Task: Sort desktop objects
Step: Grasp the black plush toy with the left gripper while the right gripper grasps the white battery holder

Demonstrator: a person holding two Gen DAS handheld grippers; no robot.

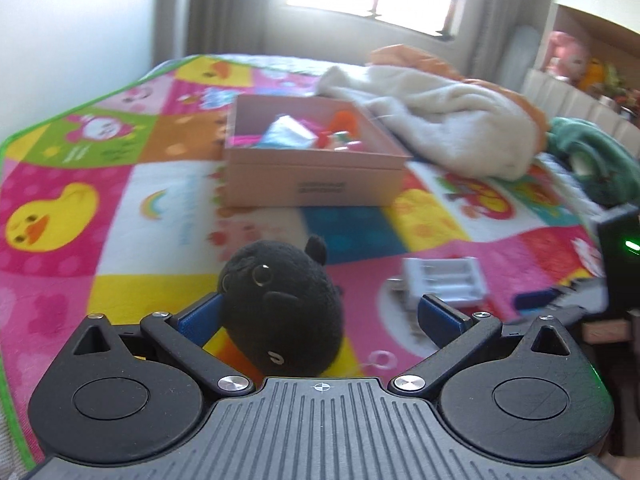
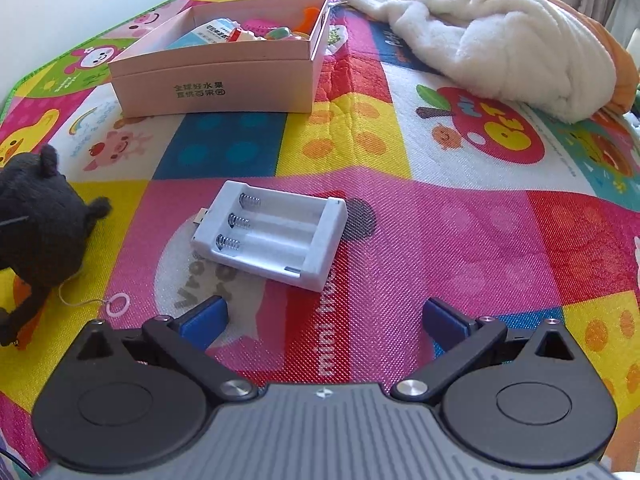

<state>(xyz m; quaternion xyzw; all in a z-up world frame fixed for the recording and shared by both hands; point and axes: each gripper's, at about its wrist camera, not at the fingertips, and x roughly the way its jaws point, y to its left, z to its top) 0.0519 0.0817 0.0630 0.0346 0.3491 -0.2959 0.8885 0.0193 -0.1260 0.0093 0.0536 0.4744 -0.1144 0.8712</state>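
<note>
A black plush toy (image 1: pixel 282 304) lies on the colourful mat, between the fingers of my open left gripper (image 1: pixel 320 316) and against its left finger; the right finger stands apart. It also shows at the left edge of the right wrist view (image 2: pixel 36 220). A white battery holder (image 2: pixel 272 234) with three empty slots lies on the mat just ahead of my open, empty right gripper (image 2: pixel 324 320); it also shows in the left wrist view (image 1: pixel 446 280). A pink cardboard box (image 1: pixel 312 176) (image 2: pixel 216 80) with several small items in it stands farther back.
A white fleece blanket (image 2: pixel 492 36) over orange cloth lies at the back right, with green cloth (image 1: pixel 592 160) beside it. A small white ring on a string (image 2: pixel 118 305) lies by the plush. The mat's green edge (image 1: pixel 12 360) runs along the left, by a wall.
</note>
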